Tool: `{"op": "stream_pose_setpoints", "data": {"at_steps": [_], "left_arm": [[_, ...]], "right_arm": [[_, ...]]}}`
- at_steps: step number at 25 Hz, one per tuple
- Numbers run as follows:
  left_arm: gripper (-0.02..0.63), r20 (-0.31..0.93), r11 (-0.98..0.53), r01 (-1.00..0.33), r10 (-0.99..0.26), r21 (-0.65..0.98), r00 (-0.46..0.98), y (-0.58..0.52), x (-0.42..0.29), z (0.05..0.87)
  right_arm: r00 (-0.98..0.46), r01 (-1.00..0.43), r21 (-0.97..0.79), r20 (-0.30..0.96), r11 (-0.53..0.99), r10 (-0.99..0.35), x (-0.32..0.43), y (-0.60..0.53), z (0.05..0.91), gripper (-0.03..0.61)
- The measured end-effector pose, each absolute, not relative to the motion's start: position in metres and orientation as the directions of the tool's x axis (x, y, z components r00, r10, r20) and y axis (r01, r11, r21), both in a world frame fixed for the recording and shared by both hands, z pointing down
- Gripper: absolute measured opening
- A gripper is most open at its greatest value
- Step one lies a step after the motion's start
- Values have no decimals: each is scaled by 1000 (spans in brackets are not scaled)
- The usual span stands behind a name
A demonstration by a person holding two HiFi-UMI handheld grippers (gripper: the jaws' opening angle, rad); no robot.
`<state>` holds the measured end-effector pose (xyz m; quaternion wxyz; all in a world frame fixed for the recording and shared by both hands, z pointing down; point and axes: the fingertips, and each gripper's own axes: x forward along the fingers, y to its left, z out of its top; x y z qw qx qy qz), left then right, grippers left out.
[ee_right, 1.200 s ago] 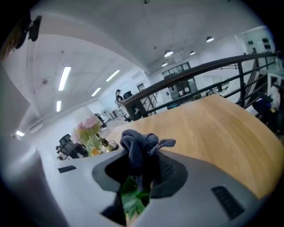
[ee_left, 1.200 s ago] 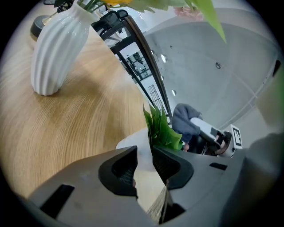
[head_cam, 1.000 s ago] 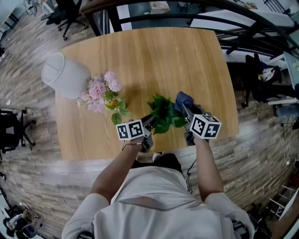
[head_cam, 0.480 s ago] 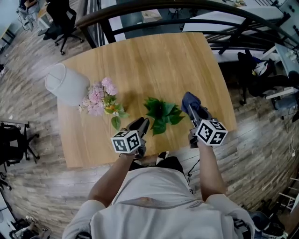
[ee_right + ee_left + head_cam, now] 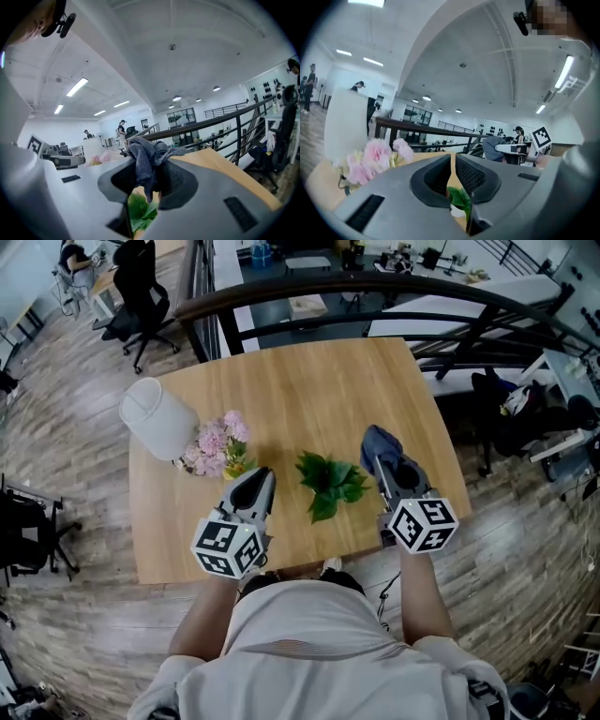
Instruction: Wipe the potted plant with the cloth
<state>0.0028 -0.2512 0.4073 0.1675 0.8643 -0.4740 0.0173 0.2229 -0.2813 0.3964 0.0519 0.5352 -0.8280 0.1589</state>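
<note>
Right hand-held gripper point(image 5: 382, 463) level (jaws clamped)

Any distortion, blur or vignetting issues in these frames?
Head view: barrel distortion bows the edges of the light wooden table, otherwise sharp. Left gripper view: fisheye, dark vignette corners, pink flowers soft. Right gripper view: same vignette, blue-grey cloth crisp.

Open-plan office. Black swivel chairs point(image 5: 136, 287) on casters stand on a wood-look plank floor point(image 5: 66, 427). White desks point(image 5: 487, 292) w/ bits of kit on top run beyond a dark metal railing point(image 5: 375, 285). A light wooden mtg-type table point(image 5: 309, 381) sits just inside that rail. Both gripper views show a high white ceiling w/ strip lights point(image 5: 77, 86), glass-fronted rooms point(image 5: 183, 117) in the bkgd, and ppl point(image 5: 122, 132) standing around far-off workstations.
</note>
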Motion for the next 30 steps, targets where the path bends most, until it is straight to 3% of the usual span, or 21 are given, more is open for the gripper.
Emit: {"op": "stream_pose_setpoints", "data": {"at_steps": [4, 8, 22, 30], "left_arm": [[34, 103, -474, -871, -867, 131, 487, -256, -19, 341], [32, 27, -444, -890, -893, 101, 449, -258, -32, 305], [32, -23, -411, -905, -911, 104, 411, -257, -42, 297], [32, -16, -407, -901, -912, 146, 410, -252, -40, 300]], "right_arm": [[-422, -904, -156, 170, 398, -891, 209, -277, 355, 155], [-406, -913, -92, 111, 397, -907, 199, -274, 325, 152], [-367, -929, -66, 55, 364, -929, 198, -273, 309, 152], [-419, -908, -50, 67, 416, -906, 192, -265, 311, 152]]}}
